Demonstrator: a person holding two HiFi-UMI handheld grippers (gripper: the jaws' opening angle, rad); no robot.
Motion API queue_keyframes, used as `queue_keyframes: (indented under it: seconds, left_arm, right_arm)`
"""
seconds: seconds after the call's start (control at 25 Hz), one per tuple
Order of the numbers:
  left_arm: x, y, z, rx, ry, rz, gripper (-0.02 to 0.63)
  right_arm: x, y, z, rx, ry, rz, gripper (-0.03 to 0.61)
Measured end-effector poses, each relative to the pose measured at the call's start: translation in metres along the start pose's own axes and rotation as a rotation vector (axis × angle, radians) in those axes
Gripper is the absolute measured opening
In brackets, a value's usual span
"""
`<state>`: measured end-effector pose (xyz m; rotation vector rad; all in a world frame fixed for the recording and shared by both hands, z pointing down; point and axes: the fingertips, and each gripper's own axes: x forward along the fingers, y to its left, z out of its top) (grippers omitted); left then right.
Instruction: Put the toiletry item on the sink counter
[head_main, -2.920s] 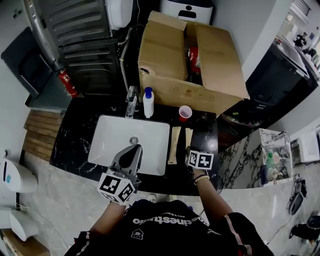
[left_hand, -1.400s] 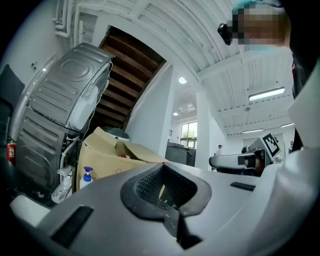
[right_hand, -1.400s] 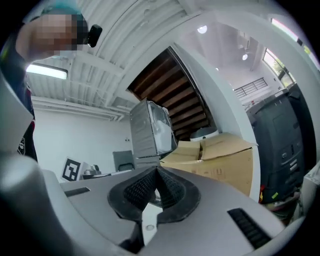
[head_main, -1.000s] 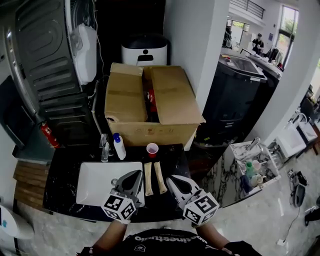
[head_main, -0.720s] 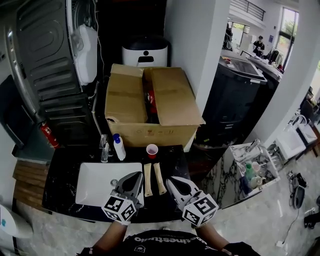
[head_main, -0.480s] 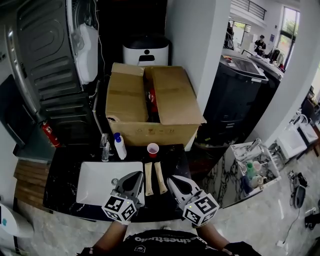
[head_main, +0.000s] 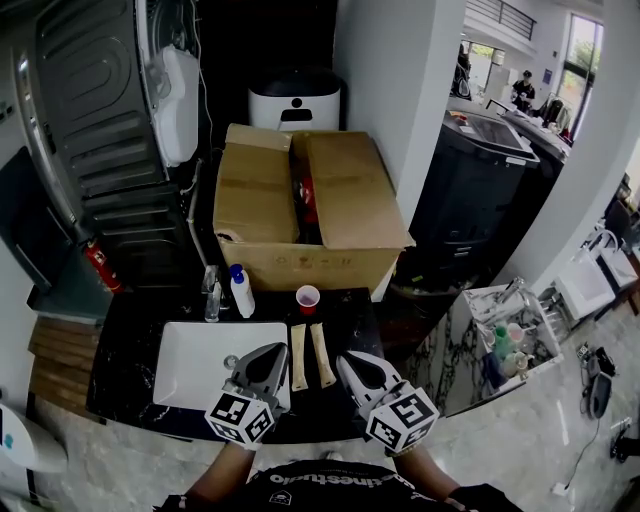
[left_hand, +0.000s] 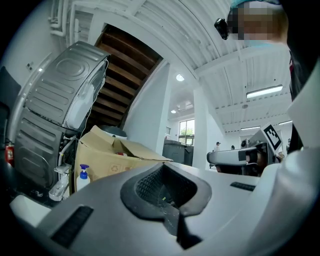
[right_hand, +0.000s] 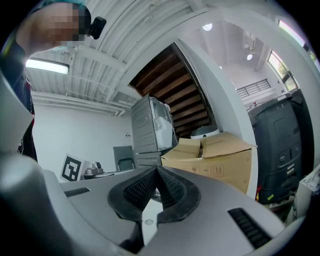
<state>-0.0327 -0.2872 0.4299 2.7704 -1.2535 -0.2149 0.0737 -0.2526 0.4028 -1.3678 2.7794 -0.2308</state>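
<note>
Two beige toiletry tubes (head_main: 298, 356) (head_main: 322, 355) lie side by side on the black counter (head_main: 352, 318), just right of the white sink (head_main: 195, 370). My left gripper (head_main: 271, 352) hovers over the sink's front right corner, shut and empty. Just right of the tubes' near ends, my right gripper (head_main: 349, 359) is also shut and holds nothing. In the left gripper view the jaws (left_hand: 165, 192) are pressed together; in the right gripper view the jaws (right_hand: 156, 187) meet likewise. Both point up and away from the counter.
A white pump bottle (head_main: 241, 292) with a blue top stands by the faucet (head_main: 211, 296). A red cup (head_main: 308, 298) sits at the counter's back. Behind it is an open cardboard box (head_main: 258, 205). A red extinguisher (head_main: 103, 267) is at the left.
Since the earliest frame my right gripper has drawn back from the tubes and the view has lifted. Over the last second both grippers stay almost still.
</note>
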Motion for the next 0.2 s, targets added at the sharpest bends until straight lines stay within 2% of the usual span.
queue_keyframes:
  seconds: [0.2]
  left_arm:
    - [0.0024, -0.0002, -0.0004, -0.001, -0.001, -0.005, 0.014]
  right_arm:
    - [0.0015, -0.0017, -0.0014, 0.003, 0.005, 0.000, 0.037]
